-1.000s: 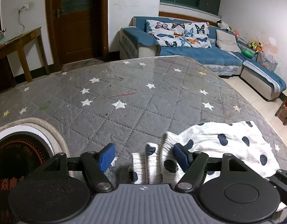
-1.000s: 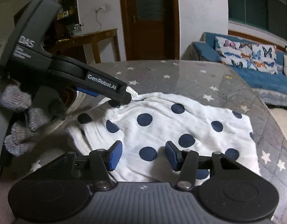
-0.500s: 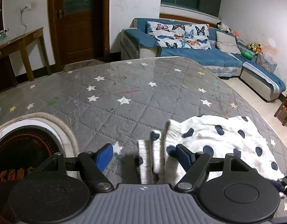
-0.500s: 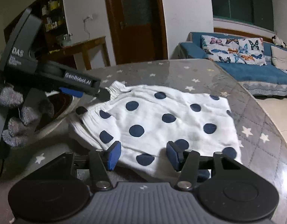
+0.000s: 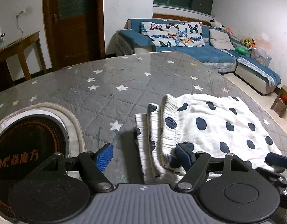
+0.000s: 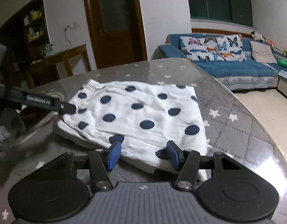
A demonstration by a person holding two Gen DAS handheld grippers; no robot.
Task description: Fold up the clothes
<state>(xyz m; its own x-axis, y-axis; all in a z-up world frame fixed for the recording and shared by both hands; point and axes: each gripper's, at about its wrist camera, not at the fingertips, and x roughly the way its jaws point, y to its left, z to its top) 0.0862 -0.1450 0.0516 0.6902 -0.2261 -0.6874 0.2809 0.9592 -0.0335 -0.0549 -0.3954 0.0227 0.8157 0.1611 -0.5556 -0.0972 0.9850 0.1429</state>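
Note:
A white garment with dark blue dots (image 5: 214, 125) lies folded in layers on the grey star-quilted table (image 5: 110, 93). My left gripper (image 5: 145, 157) is open at its left edge, the right blue pad over the cloth, the left pad over bare table. In the right wrist view the garment (image 6: 139, 112) lies flat ahead. My right gripper (image 6: 143, 155) is open and empty at its near edge. The left gripper's finger (image 6: 67, 108) shows at the garment's left edge.
A round black hotplate (image 5: 27, 143) with a pale rim is set in the table at the left. The table edge curves off at the right (image 6: 255, 115). A blue sofa (image 5: 190, 48), a wooden side table (image 5: 18, 46) and a door stand behind.
Both grippers have drawn back toward me from the garment. The garment now lies flatter and farther ahead in both views. Both stay open.

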